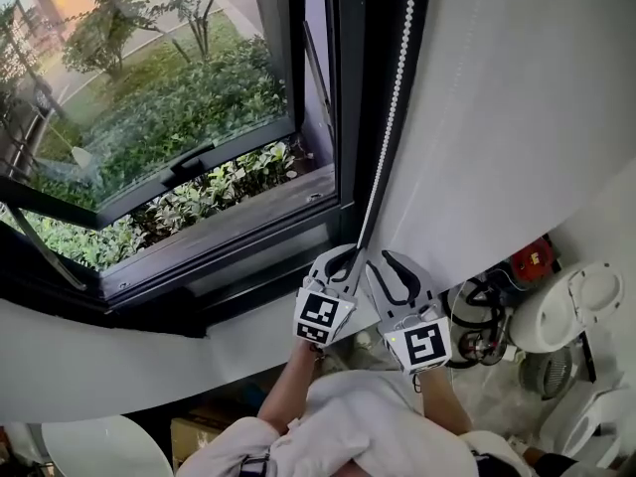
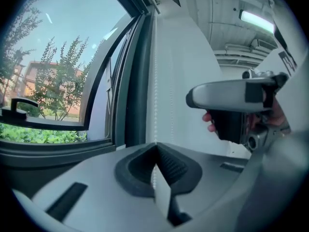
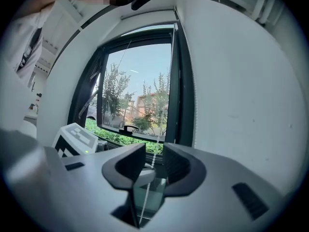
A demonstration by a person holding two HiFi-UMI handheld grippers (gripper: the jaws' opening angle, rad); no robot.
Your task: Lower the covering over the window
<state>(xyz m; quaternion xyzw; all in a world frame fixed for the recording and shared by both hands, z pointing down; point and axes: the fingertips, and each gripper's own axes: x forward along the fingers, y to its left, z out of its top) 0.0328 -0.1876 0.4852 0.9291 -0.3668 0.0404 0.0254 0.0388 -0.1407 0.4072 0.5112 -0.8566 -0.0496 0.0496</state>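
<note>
Pinching the bead chain (image 1: pixel 396 97) tight in my left fingers (image 2: pixel 155 151); right fingers (image 3: pixel 154 158) spread around it. The window (image 1: pixel 149 97) beyond them is uncovered, so I'd say the lowering has barely begun.

Outside, below me, I see green shrubs (image 1: pixel 169 97) and a thin tree (image 1: pixel 194 8) on grass. Down at my right lie a red object (image 1: pixel 532 258), coiled black cables (image 1: pixel 475 301) and a round white lid (image 1: pixel 588 294). Overhead, a strip light (image 2: pixel 256 21) glows.
</note>
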